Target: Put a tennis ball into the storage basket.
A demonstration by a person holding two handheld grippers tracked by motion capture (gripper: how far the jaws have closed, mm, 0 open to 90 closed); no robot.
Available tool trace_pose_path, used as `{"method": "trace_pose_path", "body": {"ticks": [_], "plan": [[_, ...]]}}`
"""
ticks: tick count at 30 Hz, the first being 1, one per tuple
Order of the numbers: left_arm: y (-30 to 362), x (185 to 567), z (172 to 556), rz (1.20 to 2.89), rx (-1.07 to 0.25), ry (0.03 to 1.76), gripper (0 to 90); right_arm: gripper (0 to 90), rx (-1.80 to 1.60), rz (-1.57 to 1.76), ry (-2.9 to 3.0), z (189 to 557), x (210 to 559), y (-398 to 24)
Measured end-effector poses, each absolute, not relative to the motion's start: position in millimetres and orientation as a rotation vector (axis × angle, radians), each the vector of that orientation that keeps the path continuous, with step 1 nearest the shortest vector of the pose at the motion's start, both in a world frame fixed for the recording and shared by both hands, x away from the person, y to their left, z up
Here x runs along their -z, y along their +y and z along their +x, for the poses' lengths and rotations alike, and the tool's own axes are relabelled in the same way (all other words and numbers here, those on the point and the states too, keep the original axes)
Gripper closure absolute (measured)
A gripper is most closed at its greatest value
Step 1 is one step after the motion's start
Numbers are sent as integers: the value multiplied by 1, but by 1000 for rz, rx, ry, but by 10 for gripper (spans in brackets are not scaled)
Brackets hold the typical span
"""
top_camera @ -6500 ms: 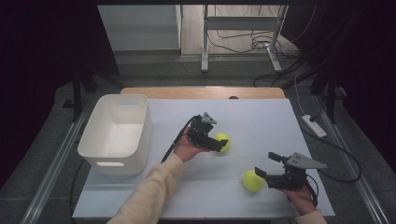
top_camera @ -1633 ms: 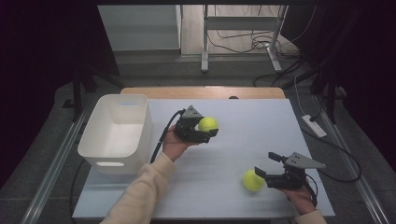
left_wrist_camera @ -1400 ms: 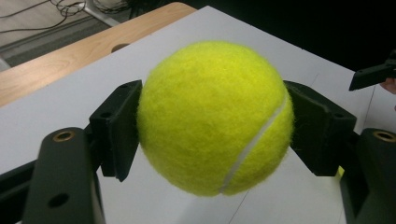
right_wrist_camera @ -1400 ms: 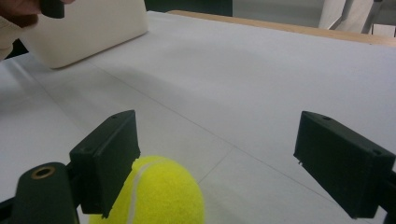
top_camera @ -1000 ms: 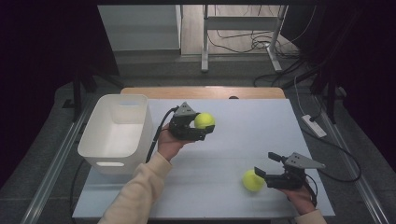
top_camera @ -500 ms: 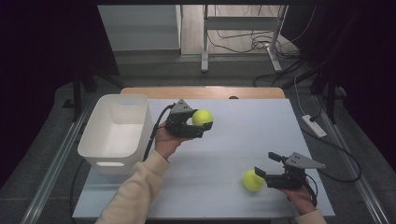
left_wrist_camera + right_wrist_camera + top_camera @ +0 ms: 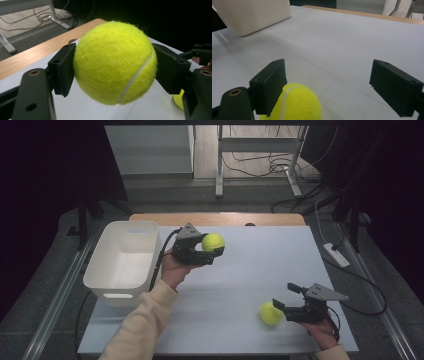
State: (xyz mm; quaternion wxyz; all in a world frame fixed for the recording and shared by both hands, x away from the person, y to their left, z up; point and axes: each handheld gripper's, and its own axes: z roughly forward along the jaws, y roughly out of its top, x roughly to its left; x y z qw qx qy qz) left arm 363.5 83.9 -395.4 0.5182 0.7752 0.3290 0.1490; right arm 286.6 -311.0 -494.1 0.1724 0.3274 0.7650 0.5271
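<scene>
Two tennis balls, one (image 7: 213, 242) held aloft and one (image 7: 270, 313) on the table, and one white bin (image 7: 122, 265).

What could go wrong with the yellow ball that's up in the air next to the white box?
1. The left gripper pinches the fuzzy yellow tennis ball only at its two sides, above the table, so it might slip and bounce away.
2. The ball is not yet over the white plastic bin; let go too soon, it could hit the rim.
3. The second yellow tennis ball lies between the open jaws of the right gripper; a nudge might roll it off the white table.
</scene>
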Motion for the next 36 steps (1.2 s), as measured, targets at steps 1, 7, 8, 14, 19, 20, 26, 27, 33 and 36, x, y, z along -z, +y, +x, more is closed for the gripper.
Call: {"method": "trace_pose_path", "body": {"ticks": [1, 7, 8, 14, 19, 20, 26, 27, 33, 36], "plan": [[85, 394, 363, 1857, -359, 789, 263, 136, -1496, 929, 2171, 287, 494, -311], [90, 388, 362, 1850, -382, 791, 263, 136, -1494, 927, 2174, 286, 494, -311], [91, 387, 362, 1848, -385, 791, 263, 136, -1496, 928, 2171, 286, 494, -311], [97, 381, 361, 1840, -404, 794, 263, 136, -1496, 929, 2170, 287, 494, -311], [102, 377, 361, 1834, -415, 801, 263, 136, -1499, 928, 2170, 286, 494, -311], [102, 377, 361, 1834, -415, 801, 263, 136, -1500, 927, 2170, 286, 494, -311], [110, 372, 361, 1828, -442, 816, 263, 136, -1500, 930, 2169, 287, 494, -311], [111, 372, 361, 1826, -445, 817, 263, 136, -1500, 930, 2169, 287, 494, -311], [120, 369, 360, 1816, -462, 834, 263, 136, -1499, 930, 2169, 287, 494, -311], [125, 368, 359, 1812, -471, 840, 263, 136, -1499, 930, 2168, 287, 494, -311]]}}
